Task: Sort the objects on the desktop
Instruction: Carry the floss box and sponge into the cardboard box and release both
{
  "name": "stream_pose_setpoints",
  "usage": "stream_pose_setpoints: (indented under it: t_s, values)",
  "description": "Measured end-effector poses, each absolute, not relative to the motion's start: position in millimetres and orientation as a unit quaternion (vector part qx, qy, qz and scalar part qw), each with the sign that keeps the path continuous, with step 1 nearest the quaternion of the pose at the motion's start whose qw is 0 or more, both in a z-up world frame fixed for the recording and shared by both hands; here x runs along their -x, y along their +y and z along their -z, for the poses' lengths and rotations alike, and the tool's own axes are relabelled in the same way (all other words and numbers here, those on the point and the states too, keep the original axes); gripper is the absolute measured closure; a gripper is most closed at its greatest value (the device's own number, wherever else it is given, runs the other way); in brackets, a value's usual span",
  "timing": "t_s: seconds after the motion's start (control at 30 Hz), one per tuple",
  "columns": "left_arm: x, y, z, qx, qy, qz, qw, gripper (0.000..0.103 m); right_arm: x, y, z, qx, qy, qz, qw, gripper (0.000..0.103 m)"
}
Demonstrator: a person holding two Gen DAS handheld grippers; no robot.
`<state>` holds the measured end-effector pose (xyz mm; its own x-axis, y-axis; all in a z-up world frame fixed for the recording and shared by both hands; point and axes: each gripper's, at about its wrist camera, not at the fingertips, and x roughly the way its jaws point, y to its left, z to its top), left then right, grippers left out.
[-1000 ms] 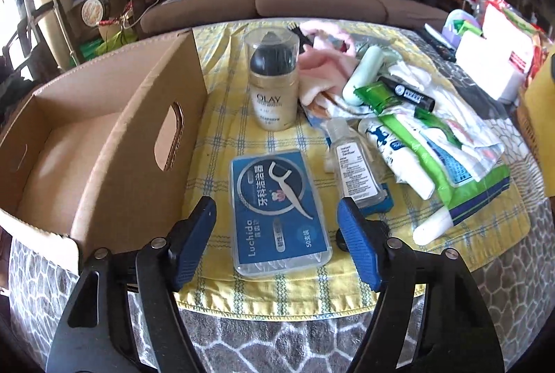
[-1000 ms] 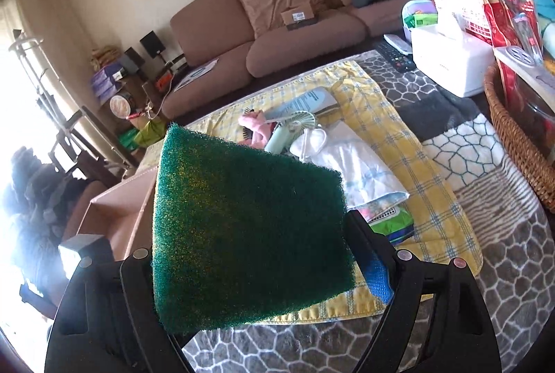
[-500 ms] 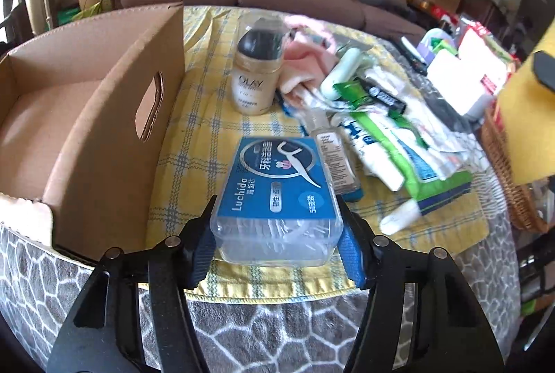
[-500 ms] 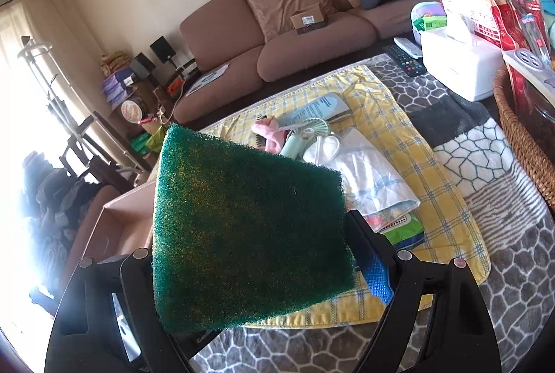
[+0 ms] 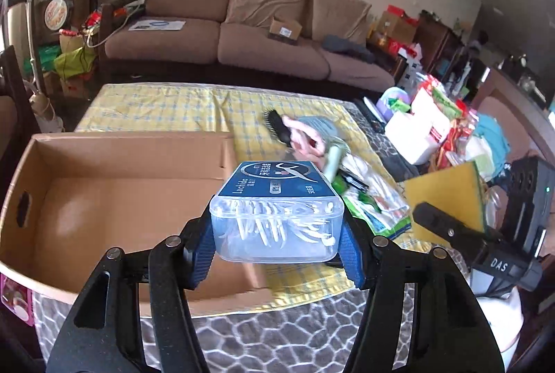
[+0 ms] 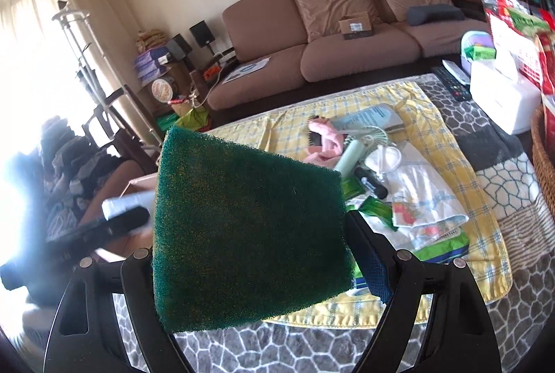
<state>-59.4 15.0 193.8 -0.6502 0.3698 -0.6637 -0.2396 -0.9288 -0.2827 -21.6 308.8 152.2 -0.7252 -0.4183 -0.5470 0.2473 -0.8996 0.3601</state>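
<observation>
The left hand-held gripper (image 5: 277, 246) pinches a clear floss-pick box (image 5: 276, 211) with a blue label between its blue pads, low in the middle of the left wrist frame. The box hangs in the air over the right end of an open cardboard box (image 5: 114, 199), which fills the left half of that frame on the yellow checked cloth (image 5: 173, 107) covering the surface. The right hand-held gripper (image 6: 256, 263) pinches a green scouring sponge (image 6: 248, 234) across its width, filling the lower middle of the right wrist frame. A black hairbrush (image 5: 275, 125), a pink cloth (image 6: 324, 144) and green packets (image 6: 376, 210) lie on the cloth toward the right
</observation>
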Motion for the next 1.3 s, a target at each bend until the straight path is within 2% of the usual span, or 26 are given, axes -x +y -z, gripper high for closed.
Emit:
stream_pose_setpoints:
  t_s: [0.13,0.27,0.47,0.67,0.77,0.9,1.0,1.13,1.3]
  values:
    - [81.6,-63.5,-198.7,0.392,-0.07,-0.909,0.121,0.046,35.4,243.5,-154.1,-0.343,-0.104,0.906,0.224,0.018]
    - [102.1,-121.7,-178.9,0.405,-0.07,-0.908,0.08,0.046,58.9,156.2,-147.0,-0.377,-0.03,0.89,0.255,0.018]
    - [130.6,-167.9,-133.0,0.433,-0.082,-0.896,0.058,0.046,95.9,29.3,-120.4,-0.422,0.131,0.857,0.266,0.018]
    - [156.7,-186.4,-96.9,0.461,-0.083,-0.882,0.045,0.046,142.3,-25.1,-68.5,-0.472,0.212,0.817,0.253,0.018]
    - [166.6,-189.7,-82.8,0.49,-0.103,-0.864,0.049,0.044,161.2,-30.2,-50.0,-0.495,0.222,0.808,0.232,0.015]
    - [158.5,-196.8,-90.2,0.477,-0.11,-0.87,0.06,0.031,169.9,-21.2,-50.4,-0.502,0.186,0.813,0.231,0.014]
    - [150.9,-208.1,-105.9,0.465,-0.118,-0.875,0.063,0.029,170.9,-16.8,-58.3,-0.507,0.155,0.812,0.244,0.012]
    - [140.7,-221.8,-127.2,0.45,-0.128,-0.881,0.061,0.027,166.3,-21.0,-64.1,-0.508,0.17,0.815,0.221,0.011]
    - [128.1,-236.1,-140.6,0.444,-0.125,-0.886,0.059,0.026,158.4,-20.9,-71.1,-0.512,0.152,0.811,0.236,0.011]
